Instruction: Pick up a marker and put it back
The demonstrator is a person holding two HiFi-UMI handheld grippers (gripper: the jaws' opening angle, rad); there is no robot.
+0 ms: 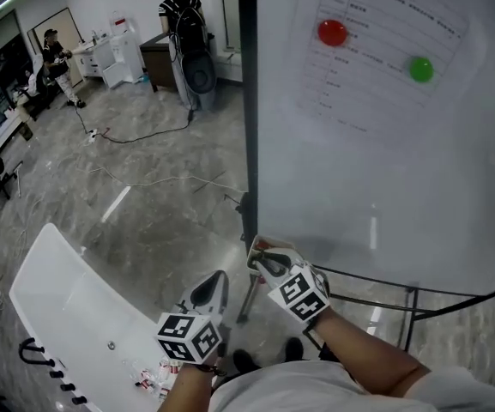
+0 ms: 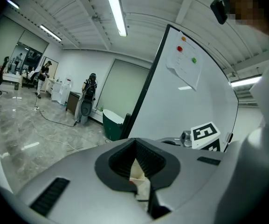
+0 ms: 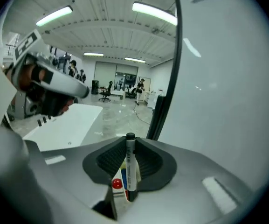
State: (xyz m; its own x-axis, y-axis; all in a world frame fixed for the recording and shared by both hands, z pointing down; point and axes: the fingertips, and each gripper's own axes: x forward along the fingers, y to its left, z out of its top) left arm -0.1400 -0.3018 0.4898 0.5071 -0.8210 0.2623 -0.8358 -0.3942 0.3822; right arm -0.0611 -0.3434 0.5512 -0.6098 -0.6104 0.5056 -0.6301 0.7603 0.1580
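A black marker [image 3: 130, 167] stands upright between the ribbed pads of my right gripper [image 3: 129, 149], which is shut on it, cap end pointing away. In the head view my right gripper [image 1: 267, 261] hovers close to the lower left edge of the whiteboard [image 1: 384, 161]. My left gripper [image 1: 209, 292] is just to its left and lower, above the floor. In the left gripper view its jaws [image 2: 136, 164] meet in a narrow V with nothing held. The marker is too small to make out in the head view.
A red magnet [image 1: 332, 32] and a green magnet [image 1: 420, 69] pin a printed sheet high on the whiteboard. A white table [image 1: 67, 307] lies at the lower left with small items [image 1: 154, 376] near its end. Cables cross the grey floor [image 1: 144, 178]. People stand far off.
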